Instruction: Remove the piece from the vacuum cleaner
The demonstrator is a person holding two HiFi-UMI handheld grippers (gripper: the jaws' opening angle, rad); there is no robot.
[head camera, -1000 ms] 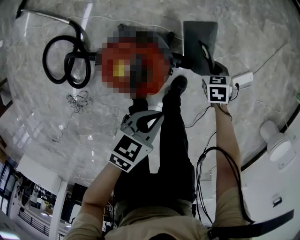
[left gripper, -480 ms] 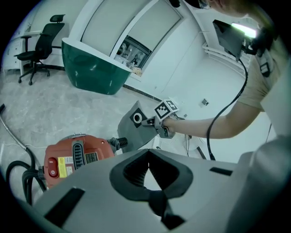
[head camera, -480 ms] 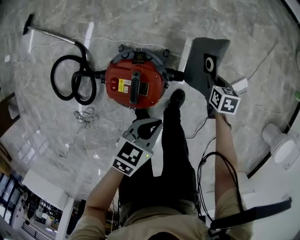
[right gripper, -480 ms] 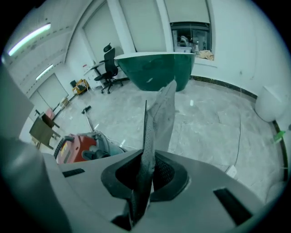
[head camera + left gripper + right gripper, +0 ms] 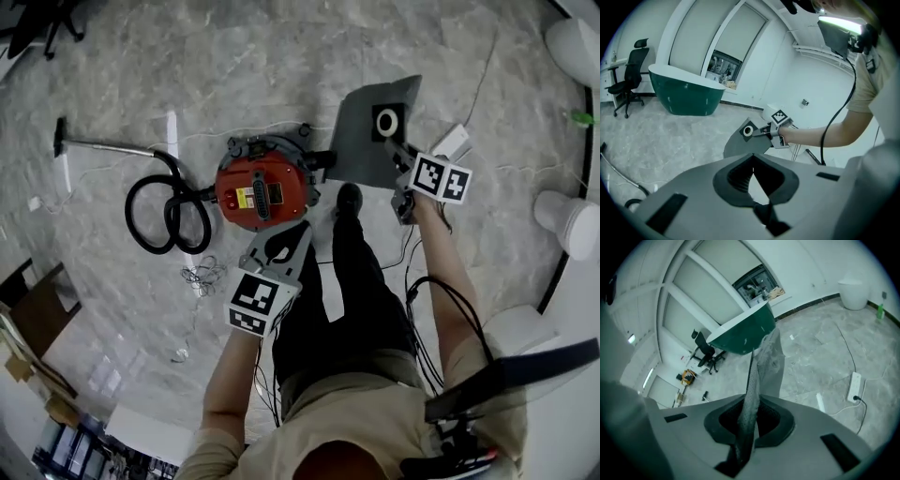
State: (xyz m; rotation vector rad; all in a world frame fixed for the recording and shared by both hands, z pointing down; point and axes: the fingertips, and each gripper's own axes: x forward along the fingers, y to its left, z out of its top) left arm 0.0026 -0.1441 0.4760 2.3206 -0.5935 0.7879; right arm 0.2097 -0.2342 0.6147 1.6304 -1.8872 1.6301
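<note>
Both closed: right hand-held gripper (image 5: 751,420) on grey dust bag (image 5: 361,141), gripped edge hidden; left hand-held gripper (image 5: 753,158) empty.

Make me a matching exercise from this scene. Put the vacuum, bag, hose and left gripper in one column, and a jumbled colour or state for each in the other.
Column one:
1. vacuum
2. bag
3. hose
4. left gripper

Column two:
A. black, coiled on the floor
B. red, standing on the floor
C. shut, nothing between the jaws
D. grey, clamped in the right gripper

Pairs: 1-B, 2-D, 3-A, 4-C
</note>
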